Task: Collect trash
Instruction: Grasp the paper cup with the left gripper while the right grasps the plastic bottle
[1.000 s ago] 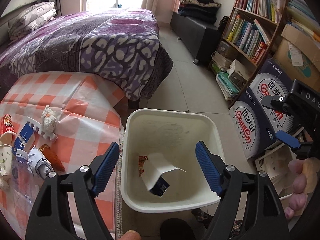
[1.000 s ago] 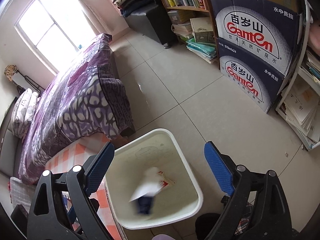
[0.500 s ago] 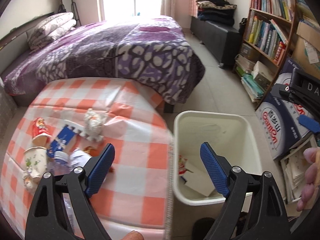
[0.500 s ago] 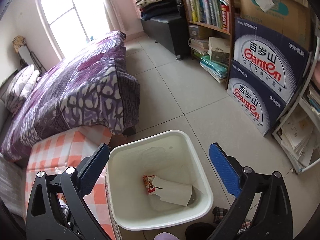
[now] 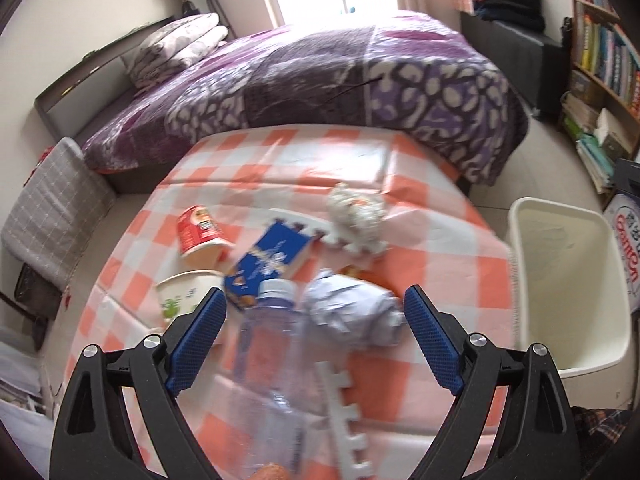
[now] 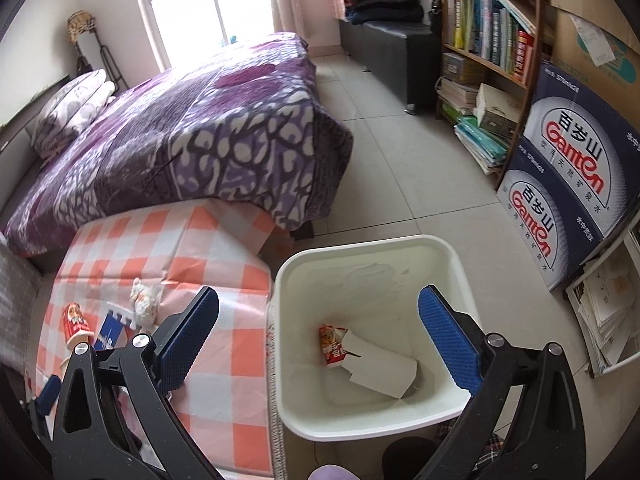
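Note:
On the orange-checked table lies a heap of trash: a clear plastic bottle, a crumpled pale paper ball, a blue carton, a red cup, a white cup with green print, a wad of tissue and a white toothed foam strip. My left gripper hangs open above the bottle and paper ball, touching neither. My right gripper stands wide open over the white bin. The bin holds a white carton and a red wrapper.
The bin stands on the tiled floor against the table's right edge. A purple-covered bed lies behind the table. Water cartons, a bookshelf and stacked papers line the right side.
My left gripper swung left from above the bin to above the trash on the table, its jaws a bit wider. The right gripper rolled level over the bin, where the carton came to rest.

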`<action>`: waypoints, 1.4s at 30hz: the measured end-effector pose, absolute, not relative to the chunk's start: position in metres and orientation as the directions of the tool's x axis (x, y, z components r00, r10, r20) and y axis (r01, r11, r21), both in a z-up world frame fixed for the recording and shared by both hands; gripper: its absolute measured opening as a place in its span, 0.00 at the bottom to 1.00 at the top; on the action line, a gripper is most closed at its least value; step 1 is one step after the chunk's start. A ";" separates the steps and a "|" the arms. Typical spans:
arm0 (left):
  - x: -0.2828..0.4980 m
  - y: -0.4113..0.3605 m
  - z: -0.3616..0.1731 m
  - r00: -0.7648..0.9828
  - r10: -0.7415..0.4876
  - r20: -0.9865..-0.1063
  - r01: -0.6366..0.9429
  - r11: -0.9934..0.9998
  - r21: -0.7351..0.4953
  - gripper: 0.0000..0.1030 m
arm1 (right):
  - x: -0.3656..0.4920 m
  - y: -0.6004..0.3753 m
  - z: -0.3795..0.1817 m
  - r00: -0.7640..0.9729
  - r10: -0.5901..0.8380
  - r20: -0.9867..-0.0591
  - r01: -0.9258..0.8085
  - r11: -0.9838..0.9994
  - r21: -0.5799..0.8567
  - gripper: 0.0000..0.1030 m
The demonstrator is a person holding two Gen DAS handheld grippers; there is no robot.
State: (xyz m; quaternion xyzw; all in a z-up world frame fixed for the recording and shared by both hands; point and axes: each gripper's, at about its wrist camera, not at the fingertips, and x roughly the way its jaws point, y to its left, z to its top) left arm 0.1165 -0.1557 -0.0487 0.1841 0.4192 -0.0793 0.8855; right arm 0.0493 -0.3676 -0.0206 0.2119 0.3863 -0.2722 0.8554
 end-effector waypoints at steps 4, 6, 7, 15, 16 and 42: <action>0.135 -0.120 -0.048 0.617 0.089 -0.782 0.250 0.920 0.302 0.85 | 0.063 -0.348 -0.025 0.555 -0.269 -0.787 0.595 0.790 0.149 0.93; 0.146 -0.099 -0.048 0.584 0.107 -0.804 0.230 0.929 0.290 0.85 | 0.068 -0.338 -0.026 0.558 -0.252 -0.791 0.573 0.806 0.148 0.93; 0.152 -0.087 -0.049 0.564 0.114 -0.818 0.217 0.935 0.281 0.85 | 0.071 -0.332 -0.027 0.560 -0.243 -0.792 0.561 0.815 0.147 0.93; 0.201 -0.017 -0.072 0.383 0.089 -0.920 0.141 0.978 0.154 0.85 | 0.090 -0.288 -0.041 0.542 -0.162 -0.825 0.459 0.879 0.129 0.93; 0.207 -0.014 -0.076 0.358 0.080 -0.930 0.137 0.981 0.137 0.85 | 0.093 -0.283 -0.043 0.535 -0.139 -0.834 0.442 0.887 0.135 0.93; 0.230 0.034 -0.077 0.304 -0.169 -0.938 0.088 0.985 -0.149 0.38 | 0.128 -0.160 -0.092 0.336 0.247 -0.909 0.134 0.943 0.306 0.93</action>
